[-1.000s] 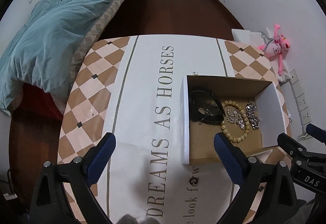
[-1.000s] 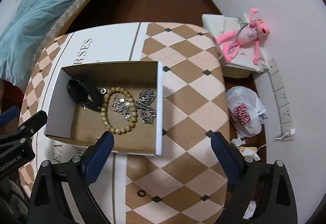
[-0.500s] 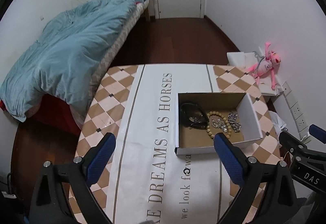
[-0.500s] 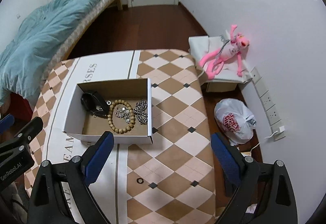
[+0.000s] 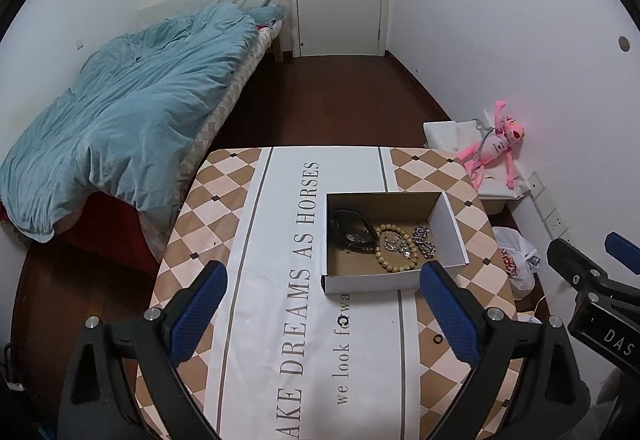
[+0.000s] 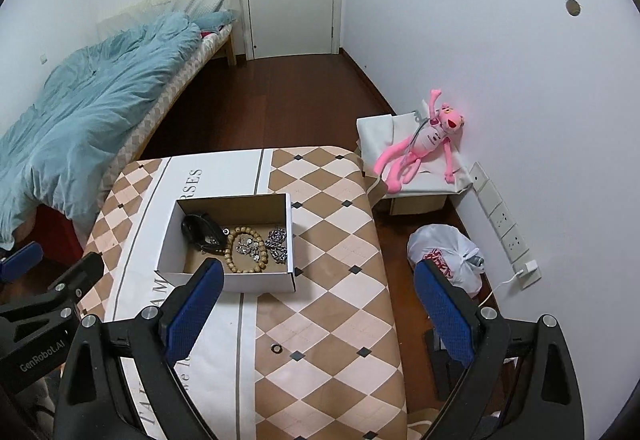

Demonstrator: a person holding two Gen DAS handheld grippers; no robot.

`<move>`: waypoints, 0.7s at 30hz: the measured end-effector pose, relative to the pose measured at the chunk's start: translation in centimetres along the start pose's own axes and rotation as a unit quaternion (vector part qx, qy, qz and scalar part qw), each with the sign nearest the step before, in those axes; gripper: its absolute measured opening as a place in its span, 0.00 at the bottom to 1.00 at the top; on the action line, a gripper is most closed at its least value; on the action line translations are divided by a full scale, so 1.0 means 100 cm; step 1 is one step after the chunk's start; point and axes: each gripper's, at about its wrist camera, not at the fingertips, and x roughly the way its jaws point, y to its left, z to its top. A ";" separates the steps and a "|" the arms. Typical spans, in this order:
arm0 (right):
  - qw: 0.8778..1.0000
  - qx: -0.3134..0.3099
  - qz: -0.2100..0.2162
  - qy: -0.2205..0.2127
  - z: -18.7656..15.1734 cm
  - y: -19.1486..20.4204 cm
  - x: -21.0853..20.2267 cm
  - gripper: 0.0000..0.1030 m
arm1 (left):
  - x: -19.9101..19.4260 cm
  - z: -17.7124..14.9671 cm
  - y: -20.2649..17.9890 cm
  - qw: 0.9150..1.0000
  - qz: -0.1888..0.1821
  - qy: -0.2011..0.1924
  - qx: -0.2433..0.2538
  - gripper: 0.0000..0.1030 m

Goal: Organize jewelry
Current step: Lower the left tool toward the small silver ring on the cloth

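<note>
A white cardboard box (image 5: 452, 230) (image 6: 170, 236) sits on the table. It holds a black strap item (image 5: 352, 232) (image 6: 202, 230), a wooden bead bracelet (image 5: 394, 266) (image 6: 230, 254) and a silver chain (image 5: 424, 240) (image 6: 278, 246). Two small dark rings lie loose on the tablecloth, one (image 5: 342, 319) on the white lettered strip, one (image 5: 438, 339) (image 6: 276, 349) on the checks. My left gripper (image 5: 320, 310) is open and empty, high above the table's near side. My right gripper (image 6: 318, 308) is open and empty, also raised well back from the box.
The table (image 5: 224, 200) (image 6: 340, 240) has a checked cloth with printed lettering. A bed with a blue duvet (image 5: 120, 128) stands to the left. A pink plush toy (image 6: 420, 144) lies on a low box by the right wall, with a white plastic bag (image 6: 448, 252) on the floor.
Both grippers have pulled up and back from the box, so it looks smaller and more of the room shows. Both stay open. The jewelry has not moved.
</note>
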 end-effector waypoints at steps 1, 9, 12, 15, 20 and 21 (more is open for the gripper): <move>1.000 0.002 0.002 0.002 -0.001 -0.001 0.000 0.94 | 0.000 0.000 0.000 1.000 0.002 0.001 0.000 0.95; 0.997 0.012 0.014 0.077 -0.038 -0.005 0.051 0.94 | 0.033 -0.028 0.004 0.998 0.034 0.056 -0.005 0.95; 0.993 0.010 0.024 0.114 -0.067 0.000 0.087 0.94 | 0.062 -0.053 0.006 0.994 0.051 0.098 -0.001 0.95; 0.990 0.006 0.032 0.140 -0.095 0.007 0.118 0.86 | 0.085 -0.072 0.008 0.990 0.062 0.128 0.003 0.95; 0.986 0.000 0.050 0.156 -0.121 0.021 0.148 0.66 | 0.108 -0.094 0.012 0.985 0.078 0.155 0.008 0.95; 0.986 -0.002 0.051 0.156 -0.123 0.023 0.150 0.63 | 0.111 -0.096 0.013 0.984 0.080 0.159 0.009 0.95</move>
